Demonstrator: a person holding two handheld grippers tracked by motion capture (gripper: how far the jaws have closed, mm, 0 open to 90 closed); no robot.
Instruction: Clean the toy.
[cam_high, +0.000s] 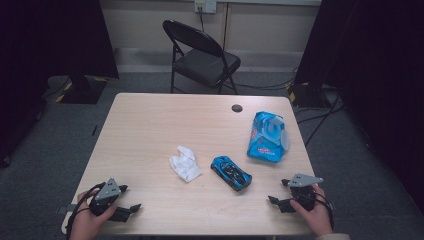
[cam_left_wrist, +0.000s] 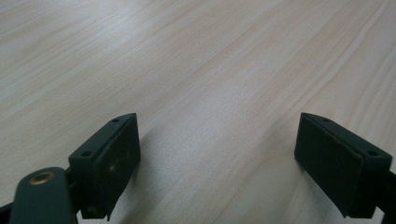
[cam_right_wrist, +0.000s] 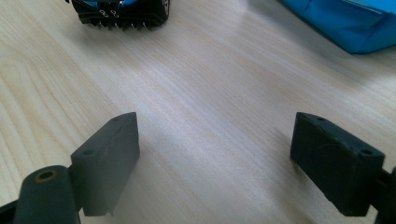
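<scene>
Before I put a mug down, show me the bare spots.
Free: the table's far left, beyond the crumpled tissue, and the near edge between both grippers. Crowded: the right half, where the toy car and wipes packet sit.

The bench (cam_high: 150, 130) is pale wood-grain laminate, smooth with a soft sheen. The toy car (cam_high: 231, 173) looks like glossy blue and black plastic. The wipes pack (cam_high: 267, 136) is shiny blue plastic film. The crumpled tissue (cam_high: 185, 163) is matt white paper. The tongs' pads (cam_left_wrist: 109, 161) are matt black, faintly scuffed.
</scene>
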